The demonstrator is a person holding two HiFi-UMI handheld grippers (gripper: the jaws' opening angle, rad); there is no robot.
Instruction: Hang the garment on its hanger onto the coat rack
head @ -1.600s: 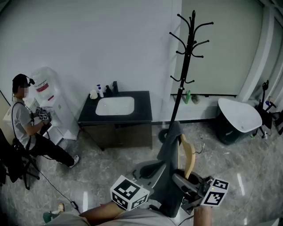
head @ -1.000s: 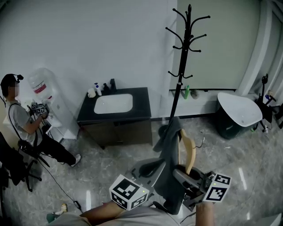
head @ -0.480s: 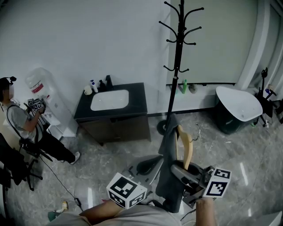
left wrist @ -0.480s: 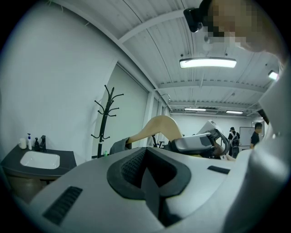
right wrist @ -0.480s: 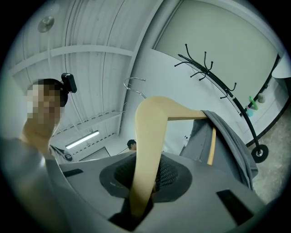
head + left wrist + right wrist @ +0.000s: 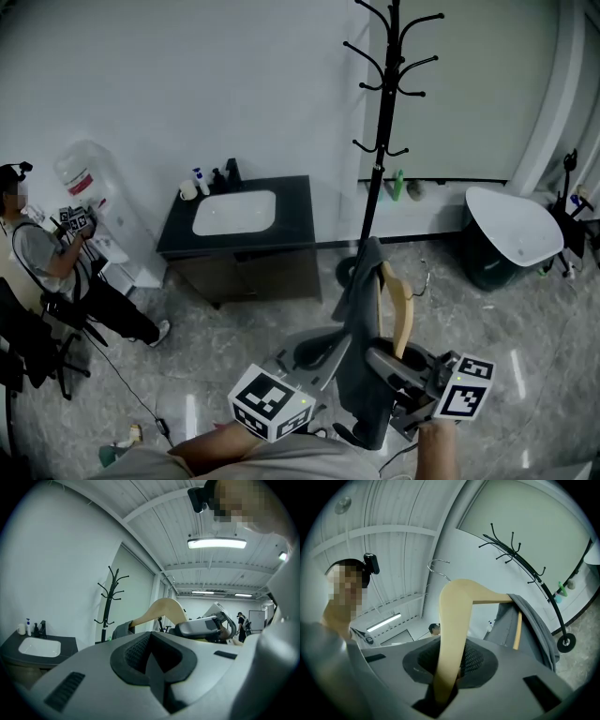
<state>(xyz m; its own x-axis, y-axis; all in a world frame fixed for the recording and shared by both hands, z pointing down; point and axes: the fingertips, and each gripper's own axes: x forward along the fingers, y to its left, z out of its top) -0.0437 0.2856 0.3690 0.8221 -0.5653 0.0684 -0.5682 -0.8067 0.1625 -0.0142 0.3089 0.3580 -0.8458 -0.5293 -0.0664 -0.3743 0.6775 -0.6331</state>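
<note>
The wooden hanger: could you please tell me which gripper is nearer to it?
Right. The right gripper is clamped on the wooden hanger by one arm; the left gripper sits just to its left, shut and empty.

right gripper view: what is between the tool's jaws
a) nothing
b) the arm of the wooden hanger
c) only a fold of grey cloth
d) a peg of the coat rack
B: the right tool is shut on one arm of the wooden hanger, while the grey garment hangs over the hanger's far arm, clear of the jaws.
</note>
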